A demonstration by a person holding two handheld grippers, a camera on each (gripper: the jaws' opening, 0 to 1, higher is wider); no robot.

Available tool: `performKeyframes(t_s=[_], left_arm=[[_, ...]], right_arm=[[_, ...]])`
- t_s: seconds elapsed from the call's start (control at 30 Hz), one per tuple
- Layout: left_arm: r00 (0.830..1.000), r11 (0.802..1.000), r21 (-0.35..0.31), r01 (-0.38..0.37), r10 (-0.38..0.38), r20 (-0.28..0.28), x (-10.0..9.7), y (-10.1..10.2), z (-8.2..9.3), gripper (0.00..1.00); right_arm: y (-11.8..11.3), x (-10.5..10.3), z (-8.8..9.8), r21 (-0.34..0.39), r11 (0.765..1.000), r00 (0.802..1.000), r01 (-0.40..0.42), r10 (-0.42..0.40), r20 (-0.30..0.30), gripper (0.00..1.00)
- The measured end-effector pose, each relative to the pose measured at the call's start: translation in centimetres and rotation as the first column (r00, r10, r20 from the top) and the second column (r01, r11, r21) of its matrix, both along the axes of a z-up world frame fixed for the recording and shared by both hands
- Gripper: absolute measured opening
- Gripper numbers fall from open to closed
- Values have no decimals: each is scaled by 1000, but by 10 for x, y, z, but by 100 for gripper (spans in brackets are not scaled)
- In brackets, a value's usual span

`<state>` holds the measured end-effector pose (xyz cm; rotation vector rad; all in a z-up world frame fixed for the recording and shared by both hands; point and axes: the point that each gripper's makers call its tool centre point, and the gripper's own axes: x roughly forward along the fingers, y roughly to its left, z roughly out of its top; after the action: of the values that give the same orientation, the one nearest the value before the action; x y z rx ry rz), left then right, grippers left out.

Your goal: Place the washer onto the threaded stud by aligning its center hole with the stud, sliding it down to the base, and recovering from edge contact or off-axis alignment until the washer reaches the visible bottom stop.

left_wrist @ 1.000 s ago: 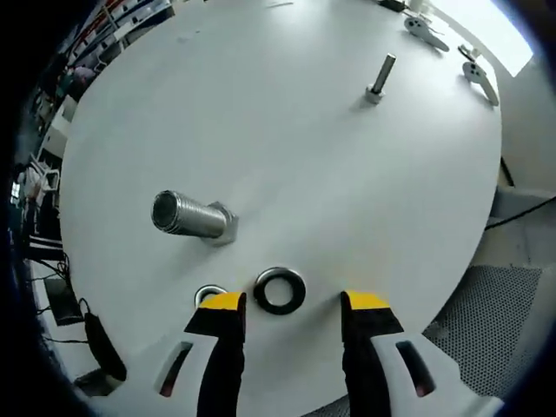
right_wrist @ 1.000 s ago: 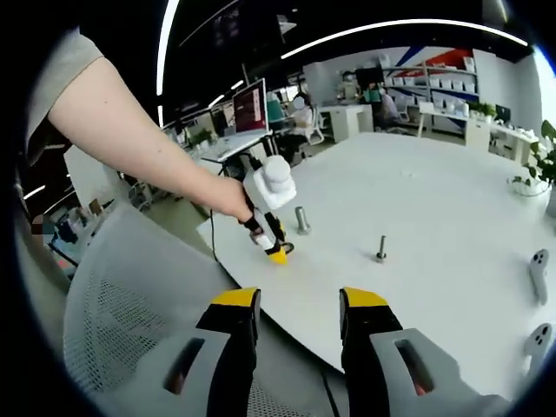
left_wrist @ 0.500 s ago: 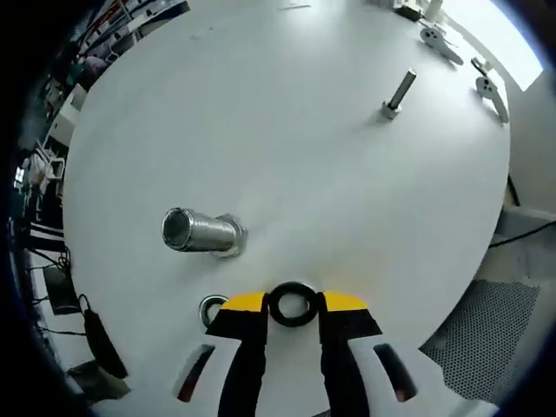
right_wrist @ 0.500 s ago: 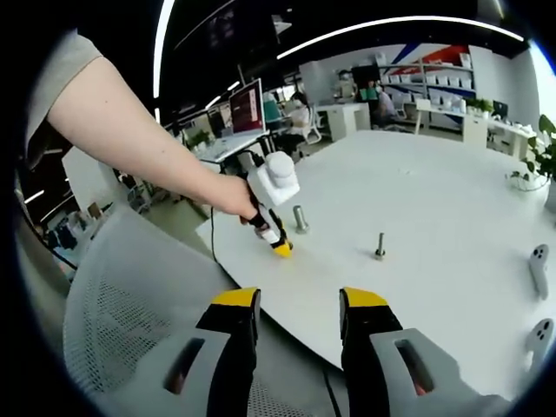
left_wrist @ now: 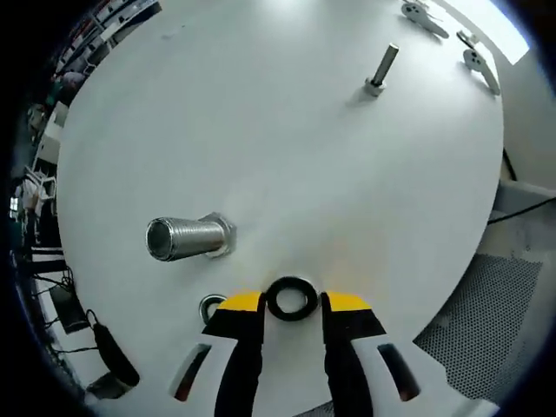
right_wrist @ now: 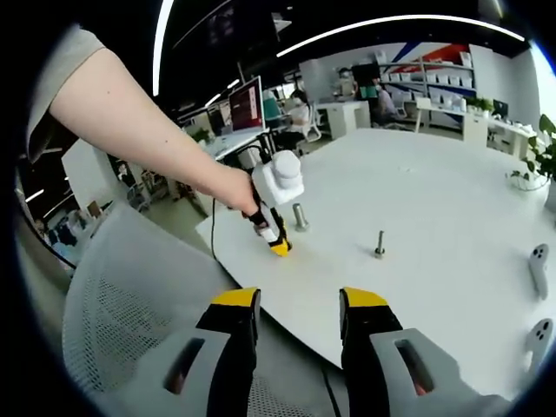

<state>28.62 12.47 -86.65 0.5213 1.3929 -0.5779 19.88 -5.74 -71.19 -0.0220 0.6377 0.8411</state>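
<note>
Right between its yellow-tipped jaws, the left gripper [left_wrist: 292, 301] is clenched on the washer [left_wrist: 292, 298], a dark ring held by its outer edge just above the white table [left_wrist: 295, 156]. The ring faces the camera with its hole open and clear, so it seems to lie flat, hole axis roughly upright. Just off the left jaw tip sits a second, smaller ring [left_wrist: 211, 306] on the table.

A little ahead and to the left stands the large threaded stud [left_wrist: 184, 238] on its hex base, its long axis tipped toward the camera so that the hollow top shows. Well ahead and to the right stands a thin bolt [left_wrist: 381, 69], upright on its own small base.

The grip is only on the rim, so the washer could pivot or slip out if it catches the stud's top edge or threads; coming in off-axis would likely cock it and jam it partway.

Away from the table, the right gripper [right_wrist: 291, 304] hangs open over a mesh chair [right_wrist: 130, 304], grasping nothing.
</note>
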Motion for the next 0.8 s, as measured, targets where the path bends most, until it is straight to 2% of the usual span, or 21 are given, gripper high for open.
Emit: performKeyframes(t_s=[0.23,0.6,0.73,0.8], left_arm=[[999,999,14,46,-46,10,-3,-4,-1,22],[999,999,30,35,-35,-9,0,-2,-1,20],[995,995,20,98,-98,2,-1,-1,-1,19],[988,988,28,154,-154,14,1,-2,-1,19]], right_arm=[[0,1,0,3,1000,1000,2,-2,3,39],[0,1,0,7,1000,1000,5,-5,1,38],[-1,1,1,7,1000,1000,6,-6,3,38],[-1,2,1,9,1000,1000,7,-7,5,38]])
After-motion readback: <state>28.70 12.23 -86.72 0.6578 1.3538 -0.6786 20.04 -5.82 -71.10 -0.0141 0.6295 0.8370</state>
